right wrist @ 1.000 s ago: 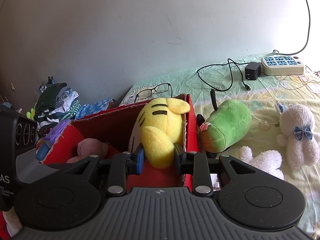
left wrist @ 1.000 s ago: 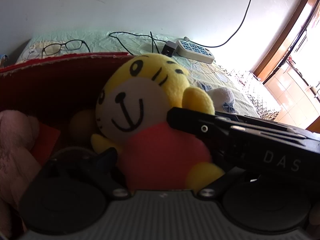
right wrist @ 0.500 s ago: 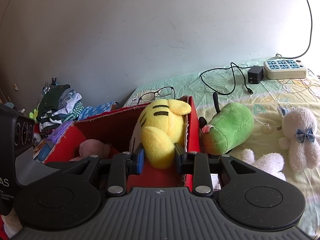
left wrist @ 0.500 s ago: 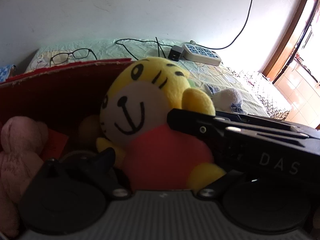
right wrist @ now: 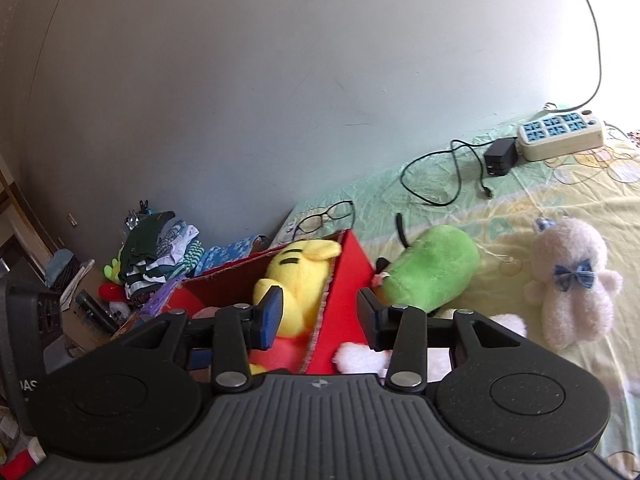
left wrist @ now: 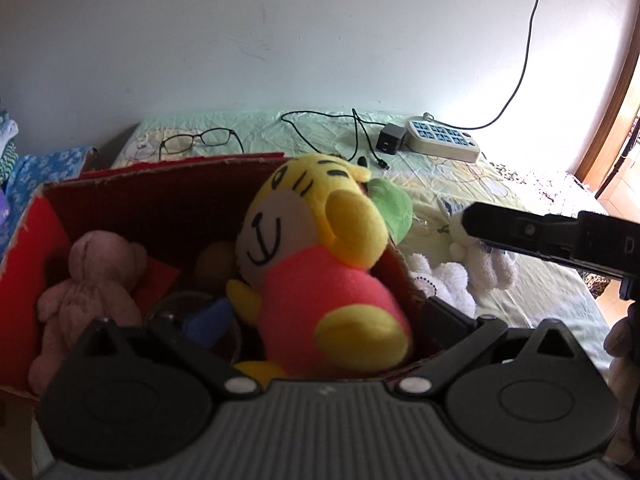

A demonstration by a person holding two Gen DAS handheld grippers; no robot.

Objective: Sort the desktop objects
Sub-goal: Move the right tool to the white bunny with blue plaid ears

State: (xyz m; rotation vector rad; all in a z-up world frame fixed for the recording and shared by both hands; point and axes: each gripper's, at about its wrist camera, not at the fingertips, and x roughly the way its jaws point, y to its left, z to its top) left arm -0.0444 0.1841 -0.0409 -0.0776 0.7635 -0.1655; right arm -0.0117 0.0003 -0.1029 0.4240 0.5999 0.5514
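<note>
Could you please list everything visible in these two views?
box: 1, red, on the sheet.
yellow plush: 1, yellow, red shirt, leaning inside the box.
pink plush: 1, pink, inside the box.
green plush: 1, green, beside the box.
bear plush: 1, white, blue bow, on the sheet.
small plush: 1, white, by the box.
glasses: 1, black, behind the box.
power strip: 1, cream, near the wall.
adapter: 1, black, beside the power strip.
clothes pile: 1, mixed, left of the box.
left tongs: 1, black, open around the yellow plush.
right tongs: 1, black, jaws opening, pads clear of the yellow plush.
</note>
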